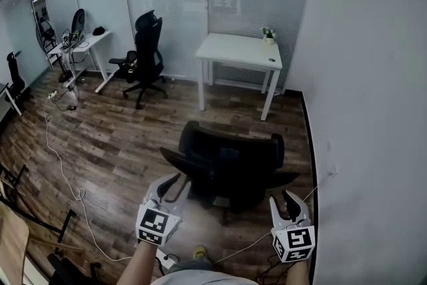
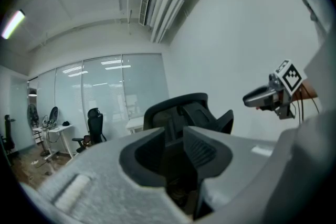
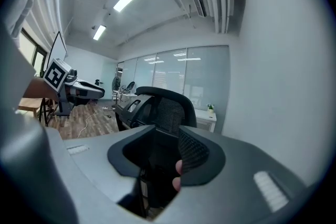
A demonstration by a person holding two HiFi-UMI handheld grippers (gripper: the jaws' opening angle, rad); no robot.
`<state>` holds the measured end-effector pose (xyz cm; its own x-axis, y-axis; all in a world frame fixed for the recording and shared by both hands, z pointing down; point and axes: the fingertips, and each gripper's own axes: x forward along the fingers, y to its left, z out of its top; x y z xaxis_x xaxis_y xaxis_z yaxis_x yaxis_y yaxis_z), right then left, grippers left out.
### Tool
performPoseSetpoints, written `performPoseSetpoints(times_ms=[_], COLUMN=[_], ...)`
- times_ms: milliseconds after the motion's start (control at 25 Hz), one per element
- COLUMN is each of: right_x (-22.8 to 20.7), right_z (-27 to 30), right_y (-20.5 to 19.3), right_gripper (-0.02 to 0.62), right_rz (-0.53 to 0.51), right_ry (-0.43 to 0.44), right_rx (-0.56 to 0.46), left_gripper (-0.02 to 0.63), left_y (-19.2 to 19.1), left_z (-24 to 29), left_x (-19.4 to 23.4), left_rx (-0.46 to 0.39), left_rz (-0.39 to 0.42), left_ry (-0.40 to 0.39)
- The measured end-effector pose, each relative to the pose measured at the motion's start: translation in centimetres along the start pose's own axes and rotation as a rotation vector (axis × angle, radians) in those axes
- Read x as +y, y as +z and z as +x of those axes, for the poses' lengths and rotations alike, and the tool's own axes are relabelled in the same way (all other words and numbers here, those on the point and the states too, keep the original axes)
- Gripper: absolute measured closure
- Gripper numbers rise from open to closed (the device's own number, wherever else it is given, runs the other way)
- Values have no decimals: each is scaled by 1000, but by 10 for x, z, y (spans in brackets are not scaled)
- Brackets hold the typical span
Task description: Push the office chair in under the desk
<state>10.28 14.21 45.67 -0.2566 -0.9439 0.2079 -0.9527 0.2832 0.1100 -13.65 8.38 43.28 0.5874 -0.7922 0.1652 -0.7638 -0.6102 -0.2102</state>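
The chair (image 1: 227, 163) stands on the wood floor (image 1: 120, 143), out in the open. It is between the person and the white counter (image 1: 233, 50). The counter is by the glass wall, well apart from the chair, so the chair is not under it yet. There is room under the counter for the chair to go in. A small plant (image 1: 269, 35) sits on the far corner of the counter, out of the way.

The person holds one hand-held gripper on each side of the chair. The left hand-held gripper (image 1: 175, 185) is near the chair's left side. The right hand-held gripper (image 1: 281, 200) is near its right side. I think they are set like this so both can push at once and the chair rolls straight, not off to one side. Both point almost level, at the chair and the counter beyond it.

The left one is released. Its jaws stand partly apart, and its own view shows only the chair farther off in the gap. The right one is released too, with its jaws a little wider. Nothing is pinched in either one.

From the head view the tips look very near the chair, but I cannot tell if they touch it.

A push does not need a grab. The jaws can just press on the chair, so leaving them apart makes sense. The job looks like it has only just started.
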Motion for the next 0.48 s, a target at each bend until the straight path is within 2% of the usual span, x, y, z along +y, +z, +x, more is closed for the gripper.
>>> performPoseSetpoints(times_ms=[240,480], right_x=[2,4], right_z=[54,77], right_y=[4,0], right_gripper=[479,454], right_rz=[-23,-114], right_ry=[10,23], right_rx=[24,85], left_gripper=[494,477], left_y=[-18,-32], left_z=[41,65], left_x=[44,57], left_rx=[17,65], left_rz=[17,106], left_ry=[-71,-180])
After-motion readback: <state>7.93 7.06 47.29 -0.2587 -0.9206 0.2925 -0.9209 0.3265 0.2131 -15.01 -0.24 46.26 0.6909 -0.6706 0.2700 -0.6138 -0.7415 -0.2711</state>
